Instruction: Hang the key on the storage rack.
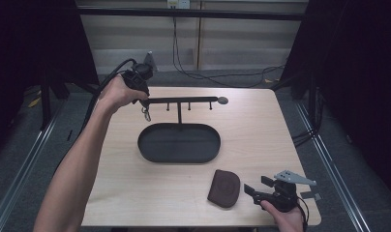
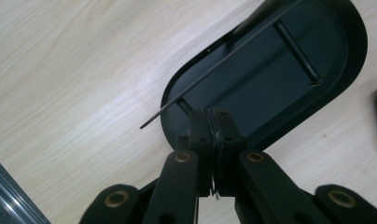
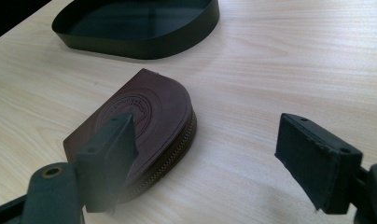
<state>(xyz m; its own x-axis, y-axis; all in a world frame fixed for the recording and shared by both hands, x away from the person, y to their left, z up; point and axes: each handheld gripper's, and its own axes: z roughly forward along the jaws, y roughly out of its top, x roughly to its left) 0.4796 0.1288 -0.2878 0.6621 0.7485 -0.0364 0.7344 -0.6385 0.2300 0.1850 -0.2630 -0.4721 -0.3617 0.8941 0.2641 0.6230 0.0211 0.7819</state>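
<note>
Left fingers' (image 2: pixel 203 140) pinched item indistinct

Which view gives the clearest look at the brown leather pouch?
The right gripper view: the brown leather pouch sits close, with its embossed round stamp and zipper edge visible. The high view shows it small and dark near the table's front edge. The left gripper view catches a brown sliver at the right border, likely it.

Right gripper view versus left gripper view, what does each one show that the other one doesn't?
The right gripper view gives the brown leather pouch in full, embossed and zipped, between that gripper's open fingers. The left gripper view gives the stand's thin crossbar and post above the left gripper's closed fingers. Both share the black oval tray and the light wooden table.
</note>
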